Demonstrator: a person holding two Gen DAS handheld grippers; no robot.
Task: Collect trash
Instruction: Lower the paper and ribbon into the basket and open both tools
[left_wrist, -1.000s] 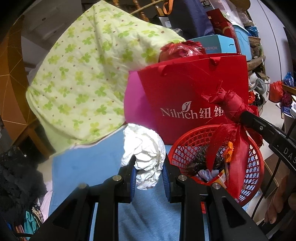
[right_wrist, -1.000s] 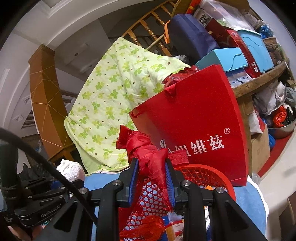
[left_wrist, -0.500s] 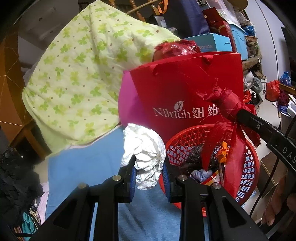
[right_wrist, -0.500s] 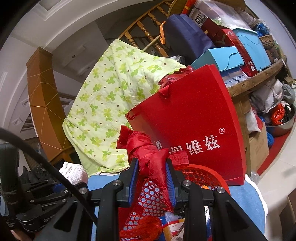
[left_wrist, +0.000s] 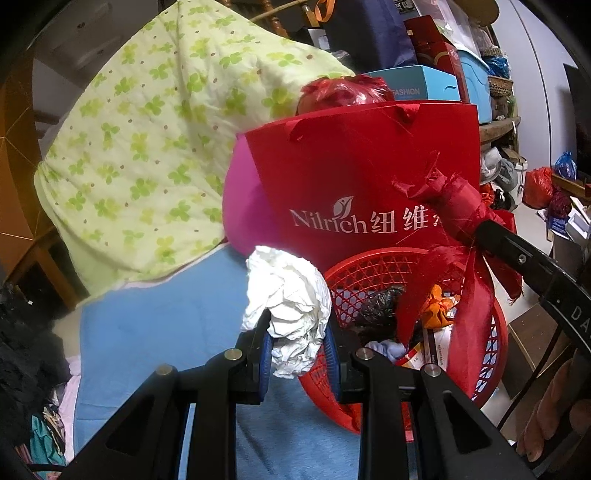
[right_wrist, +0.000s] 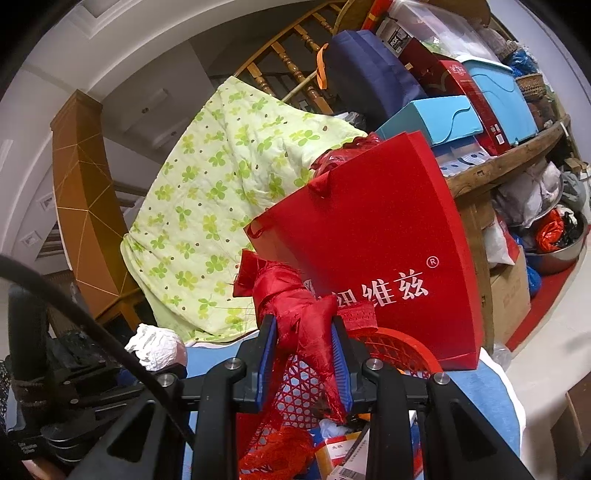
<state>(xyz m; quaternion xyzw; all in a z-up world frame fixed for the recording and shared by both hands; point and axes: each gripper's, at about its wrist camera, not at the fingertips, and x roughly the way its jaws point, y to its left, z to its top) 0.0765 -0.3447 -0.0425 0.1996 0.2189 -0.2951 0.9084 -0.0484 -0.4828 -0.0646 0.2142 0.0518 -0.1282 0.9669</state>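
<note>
My left gripper (left_wrist: 297, 345) is shut on a crumpled white paper wad (left_wrist: 288, 306), held above the blue cloth just left of the red mesh basket (left_wrist: 373, 266). The wad also shows in the right wrist view (right_wrist: 157, 347). My right gripper (right_wrist: 304, 350) is shut on a crumpled red ribbon cloth (right_wrist: 295, 306), held over the red mesh basket (right_wrist: 391, 347); the cloth's tail hangs into the basket (left_wrist: 469, 302). The basket holds several scraps, among them black plastic (left_wrist: 380, 306) and an orange wrapper (left_wrist: 437, 306).
A red Nilrich paper bag (left_wrist: 369, 177) stands right behind the basket, with a pink bag (left_wrist: 240, 206) beside it. A green clover quilt (left_wrist: 155, 155) slopes at the left. Blue cloth (left_wrist: 159, 332) covers the surface. Boxes and clutter are stacked at the back right (right_wrist: 461, 103).
My left gripper with the paper wad has moved right, closer to the basket rim. My right gripper keeps the red cloth over the basket, nearly still.
</note>
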